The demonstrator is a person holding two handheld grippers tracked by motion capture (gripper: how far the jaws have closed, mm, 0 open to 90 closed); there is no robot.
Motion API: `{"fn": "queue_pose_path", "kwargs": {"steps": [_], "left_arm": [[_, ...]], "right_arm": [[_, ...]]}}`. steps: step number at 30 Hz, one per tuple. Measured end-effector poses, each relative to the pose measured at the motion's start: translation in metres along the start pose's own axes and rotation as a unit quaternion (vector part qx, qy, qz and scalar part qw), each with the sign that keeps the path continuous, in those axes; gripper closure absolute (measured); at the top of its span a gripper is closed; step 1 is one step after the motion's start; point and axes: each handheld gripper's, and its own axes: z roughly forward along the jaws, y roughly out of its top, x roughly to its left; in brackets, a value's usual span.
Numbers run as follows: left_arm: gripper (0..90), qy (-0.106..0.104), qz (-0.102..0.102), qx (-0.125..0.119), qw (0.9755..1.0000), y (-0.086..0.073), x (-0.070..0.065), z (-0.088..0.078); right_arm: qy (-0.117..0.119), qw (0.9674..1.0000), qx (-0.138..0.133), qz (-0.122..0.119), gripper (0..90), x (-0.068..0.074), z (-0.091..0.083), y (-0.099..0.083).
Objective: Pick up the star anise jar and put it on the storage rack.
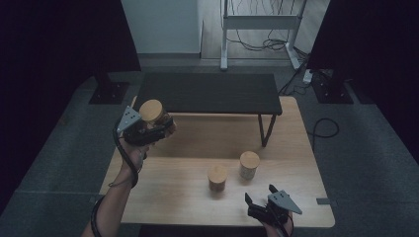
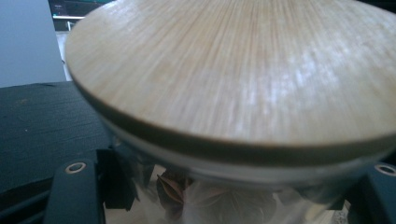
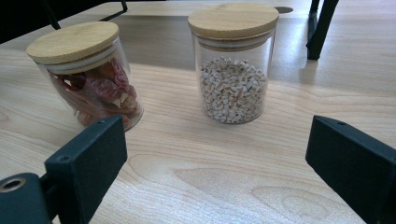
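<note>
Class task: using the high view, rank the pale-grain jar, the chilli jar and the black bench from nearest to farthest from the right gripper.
1. Pale-grain jar, just beyond the right gripper.
2. Chilli jar, to its left, slightly farther.
3. Black bench, at the table's far side.

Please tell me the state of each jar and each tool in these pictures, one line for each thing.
Jar in the left tool: lidded, lifted off the table, gripped.
Left tool: shut on that jar.
Chili jar: lidded, upright on the wooden table, untouched.
Grain jar: lidded, upright on the table, untouched.
Right tool: open, nothing between its jaws, near the table's front edge.
</note>
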Motion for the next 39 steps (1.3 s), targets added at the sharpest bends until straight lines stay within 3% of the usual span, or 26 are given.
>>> {"fn": "queue_pose_path", "kwargs": {"steps": [25, 39], "left_arm": [[26.2, 0.017, 0.010, -0.011, 0.9997, 0.020, 0.004, 0.008], [26.2, 0.027, -0.011, -0.026, 0.9992, 0.027, 0.011, 0.021]], "right_arm": [[0.007, 1.0000, 0.004, 0.001, 4.8, -0.001, 0.000, 0.000], [0.007, 1.0000, 0.004, 0.005, 4.8, -0.004, 0.000, 0.000]]}}
